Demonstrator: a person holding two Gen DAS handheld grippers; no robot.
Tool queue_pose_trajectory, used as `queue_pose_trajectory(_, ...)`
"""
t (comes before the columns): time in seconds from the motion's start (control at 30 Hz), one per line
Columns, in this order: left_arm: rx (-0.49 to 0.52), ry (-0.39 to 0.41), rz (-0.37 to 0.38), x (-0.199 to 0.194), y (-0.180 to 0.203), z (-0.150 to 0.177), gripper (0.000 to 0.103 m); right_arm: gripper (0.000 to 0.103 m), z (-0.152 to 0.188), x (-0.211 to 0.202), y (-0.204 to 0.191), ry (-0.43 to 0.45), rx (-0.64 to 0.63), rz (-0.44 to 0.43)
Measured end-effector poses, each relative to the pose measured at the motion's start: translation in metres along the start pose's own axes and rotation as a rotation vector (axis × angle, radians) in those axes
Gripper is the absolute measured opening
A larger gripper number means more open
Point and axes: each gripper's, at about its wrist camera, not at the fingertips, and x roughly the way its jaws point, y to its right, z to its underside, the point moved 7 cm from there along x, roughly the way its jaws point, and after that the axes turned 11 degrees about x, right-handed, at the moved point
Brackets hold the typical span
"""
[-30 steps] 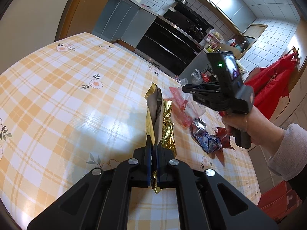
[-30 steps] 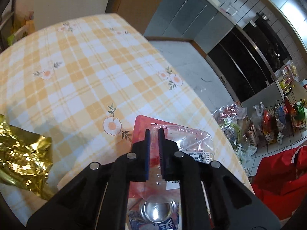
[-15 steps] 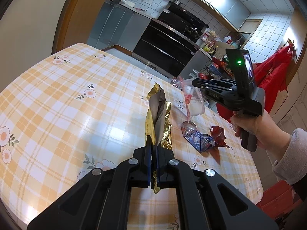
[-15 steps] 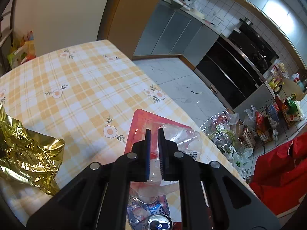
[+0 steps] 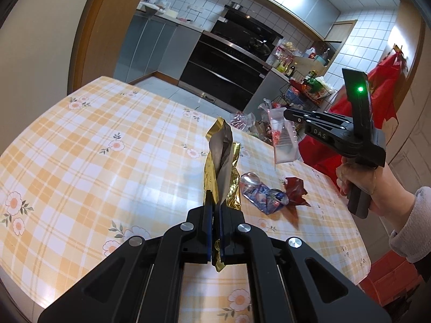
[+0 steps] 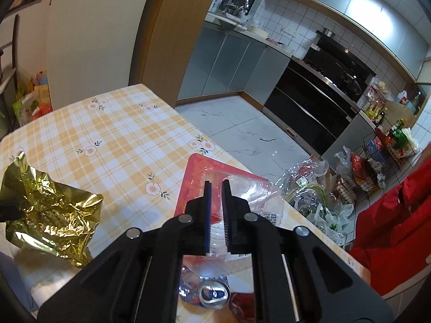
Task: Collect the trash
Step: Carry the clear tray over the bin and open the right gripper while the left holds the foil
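Both hands are busy here! The left hand-held gripper [image 5: 214, 210] is clamped tight on a gold foil wrapper [image 5: 222, 172], which stands up from the jaws, clear of the worktop [image 5: 89, 145]. Over on the other side, the right hand-held gripper [image 6: 216, 204] is pinched shut on a clear plastic tray [image 6: 253, 196] with a red base, held aloft above the worktop's far edge.

Now the danger. That tray is slick and thin, gripped only at its rim, so I'd say it could slip or buckle out of the jaws if the hand swings fast. The foil is held low on a narrow crumpled strip; a tug could tear it or let it slide free. And carrying two pieces at once, one could clip the other, since they hang near each other.

The count: one foil wrapper, one plastic tray, both off the worktop. Still lying down there, one crushed can [image 5: 262, 195] and, just beside it, one scrap of dark red paper [image 5: 295, 191]. Two collected, two to go, by my reckoning.
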Motion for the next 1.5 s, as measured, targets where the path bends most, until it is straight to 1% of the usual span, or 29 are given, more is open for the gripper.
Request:
queue_pose_trajectory(0.27,0.043,0.01,0.023,-0.02,0.033,-0.006,0.004,0.011,0.019,-0.062,0.026,0.032,0.059,-0.001)
queue_pose_trajectory(0.5,0.086,0.017,0.048,-0.047,0.062,-0.006,0.004,0.011,0.046,-0.12,0.042,0.059,0.083,-0.001)
queue_pose_trajectory(0.8,0.16,0.007,0.073,-0.078,0.101,0.004,0.004,0.011,0.087,-0.194,0.059,0.101,0.147,-0.007)
queue_pose_trajectory(1.17,0.205,0.0,0.099,-0.109,0.136,0.02,0.004,0.011,0.131,-0.259,0.062,0.134,0.197,-0.026)
queue_pose_trajectory(1.5,0.246,-0.009,0.111,-0.136,0.158,0.038,0.004,0.011,0.16,-0.308,0.048,0.158,0.216,-0.05)
